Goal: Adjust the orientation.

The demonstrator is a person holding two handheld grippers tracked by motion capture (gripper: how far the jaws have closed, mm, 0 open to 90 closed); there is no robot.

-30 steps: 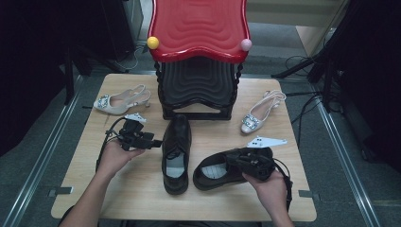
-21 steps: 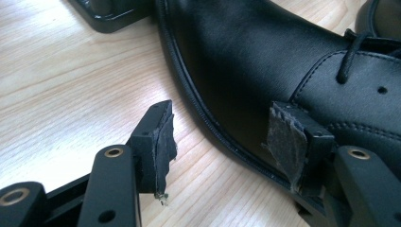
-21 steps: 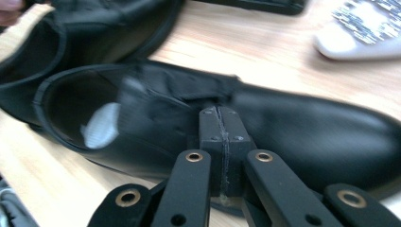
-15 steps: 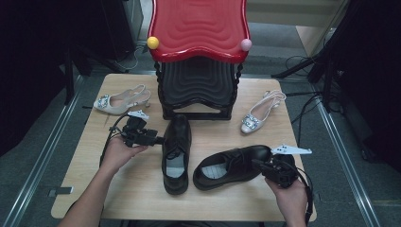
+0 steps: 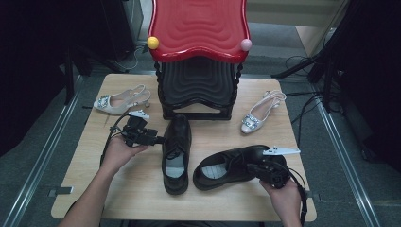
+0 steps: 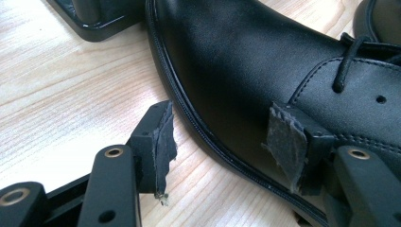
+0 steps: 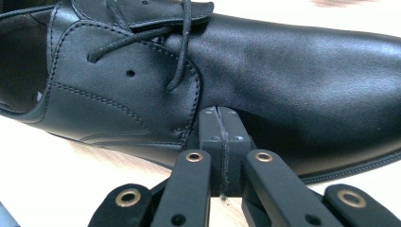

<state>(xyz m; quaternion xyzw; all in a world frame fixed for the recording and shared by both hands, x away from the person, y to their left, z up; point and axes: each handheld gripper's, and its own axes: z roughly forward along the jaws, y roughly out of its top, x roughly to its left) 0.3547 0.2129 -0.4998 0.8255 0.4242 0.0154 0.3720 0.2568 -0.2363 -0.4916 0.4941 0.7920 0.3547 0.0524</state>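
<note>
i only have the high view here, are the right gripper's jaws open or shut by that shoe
Observer: Shut. In the right gripper view the right gripper has its jaws pressed together, nothing between them, tips at the side of the right black shoe.
Operator: and the left one
Observer: The left gripper is open, its jaws apart at the edge of the left black shoe.
Operator: gripping it yet
Observer: No. One pad lies over the upper, the other hangs above bare table, so nothing is clamped.
</note>
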